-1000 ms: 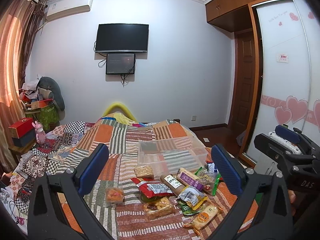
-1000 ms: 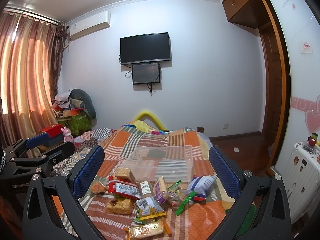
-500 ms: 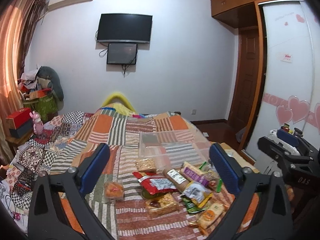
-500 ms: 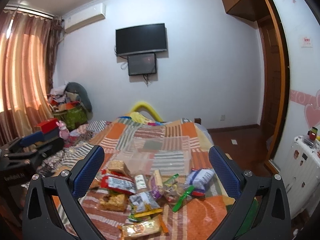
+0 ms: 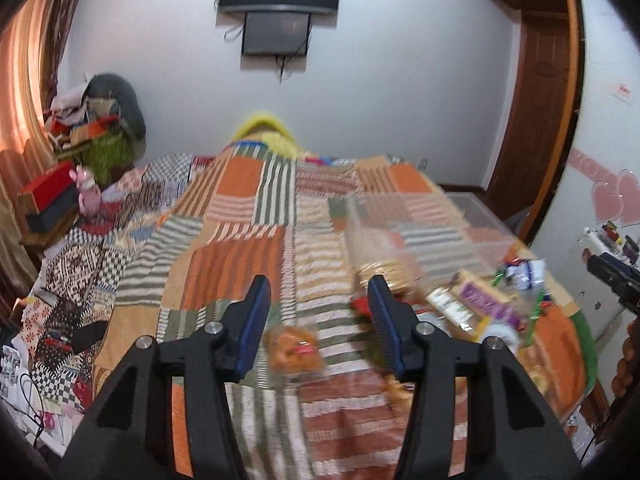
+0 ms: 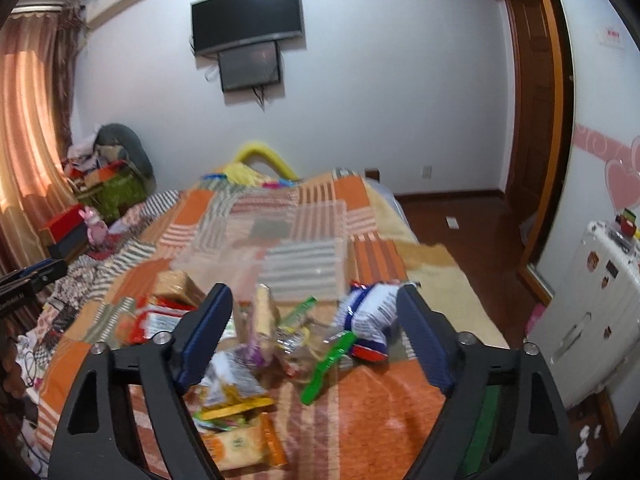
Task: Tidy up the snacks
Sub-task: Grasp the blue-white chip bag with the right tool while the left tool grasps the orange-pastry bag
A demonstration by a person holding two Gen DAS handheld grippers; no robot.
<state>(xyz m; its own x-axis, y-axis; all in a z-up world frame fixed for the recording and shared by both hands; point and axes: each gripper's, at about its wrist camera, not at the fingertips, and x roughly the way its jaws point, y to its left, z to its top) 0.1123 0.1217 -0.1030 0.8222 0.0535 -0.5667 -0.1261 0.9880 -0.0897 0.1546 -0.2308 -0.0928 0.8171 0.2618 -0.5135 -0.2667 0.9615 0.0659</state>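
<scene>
Several snack packs lie on the patchwork quilt of a bed. My left gripper is open and empty, above a clear pack of orange pastry. A biscuit pack and a purple pack lie to its right. A clear plastic bin stands behind the pile. My right gripper is open and empty, over the pile: a blue-white bag, a green pack, a yellow-orange pack. The clear bin shows behind them in the right wrist view. Both views are blurred.
A cluttered side table with a red box and a pink toy stands left of the bed. A white suitcase and a wooden door are to the right. A TV hangs on the far wall.
Both grippers have dropped and moved forward toward the snacks. The left gripper's jaws have narrowed and it has swung left over the pastry pack. The right gripper's jaws have narrowed slightly.
</scene>
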